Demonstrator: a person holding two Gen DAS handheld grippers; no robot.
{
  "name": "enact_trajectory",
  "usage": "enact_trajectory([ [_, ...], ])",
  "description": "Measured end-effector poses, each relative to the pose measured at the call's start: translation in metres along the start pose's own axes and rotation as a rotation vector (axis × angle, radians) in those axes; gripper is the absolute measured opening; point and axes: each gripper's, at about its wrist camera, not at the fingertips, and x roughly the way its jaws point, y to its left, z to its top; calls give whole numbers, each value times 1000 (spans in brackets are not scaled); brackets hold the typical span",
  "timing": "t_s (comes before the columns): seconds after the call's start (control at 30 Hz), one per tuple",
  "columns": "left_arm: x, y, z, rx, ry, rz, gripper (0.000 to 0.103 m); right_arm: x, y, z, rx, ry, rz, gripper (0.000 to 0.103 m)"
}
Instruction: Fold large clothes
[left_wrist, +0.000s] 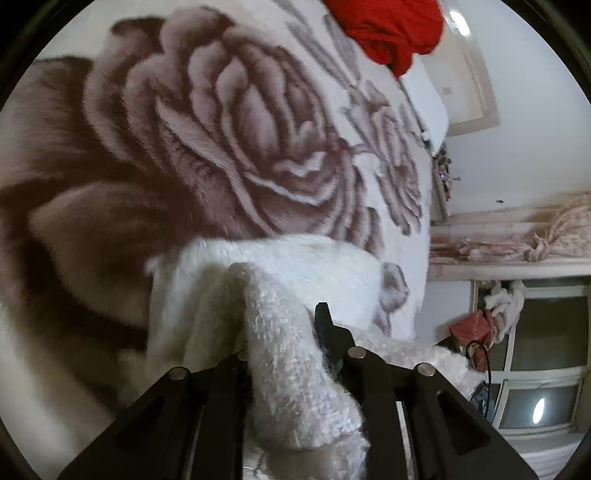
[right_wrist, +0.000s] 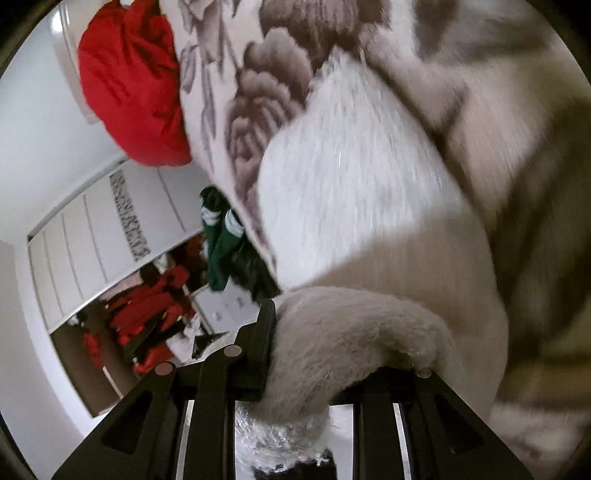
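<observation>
Left wrist view: left gripper (left_wrist: 284, 332) angles downward, jaws pinching white fuzzy garment (left_wrist: 295, 369).

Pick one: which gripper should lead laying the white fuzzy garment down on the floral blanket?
Left, probably. The left gripper pinches the white fuzzy garment over open floral blanket; the right gripper grips it near the bed's edge.

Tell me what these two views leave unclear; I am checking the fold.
- Left view: white sweater drapes over the left tool, hiding one finger.
- Right view: sweater smeared by blur, covers the right tool; its outline is lost.
- Both: red cloth cut by the edge.
</observation>
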Motion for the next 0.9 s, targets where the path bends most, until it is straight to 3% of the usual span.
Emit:
enact_trajectory([
  [0.17,13,-4,18,-25,42,43,17,17,-20,47,96,-19,-13,20],
  [0.27,-9,-21,15,-2,20,-4,18,4,-16,50,96,13,14,23],
  [0.33,-20,-33,14,16,-16,-45,25,-6,-2,43,54,39,71,30],
  [0.37,-24,-38,12,14,-28,-87,35,-8,2,41,46,42,95,36],
  [0.4,-25,-41,13,6,-33,-136,63,-12,7,39,37,44,123,39],
  [0.47,-19,-46,16,16,-43,-175,103,-16,13,39,41,26,171,61],
  [0.53,-11,-50,23,31,-62,-120,103,-20,11,41,63,7,213,74],
  [0.67,-9,-56,24,57,-77,-75,103,-41,17,50,26,-93,282,77],
  [0.73,-20,-62,16,104,-116,0,103,-59,32,50,-73,-120,190,77],
  [0.8,-36,-67,1,169,-177,93,103,-72,49,40,-246,-141,-24,81],
  [0.83,-42,-67,-7,188,-203,143,103,-74,53,33,-331,-130,-132,82],
  [0.9,-55,-62,-26,214,-252,230,103,-66,45,25,-416,-62,-254,83],
])
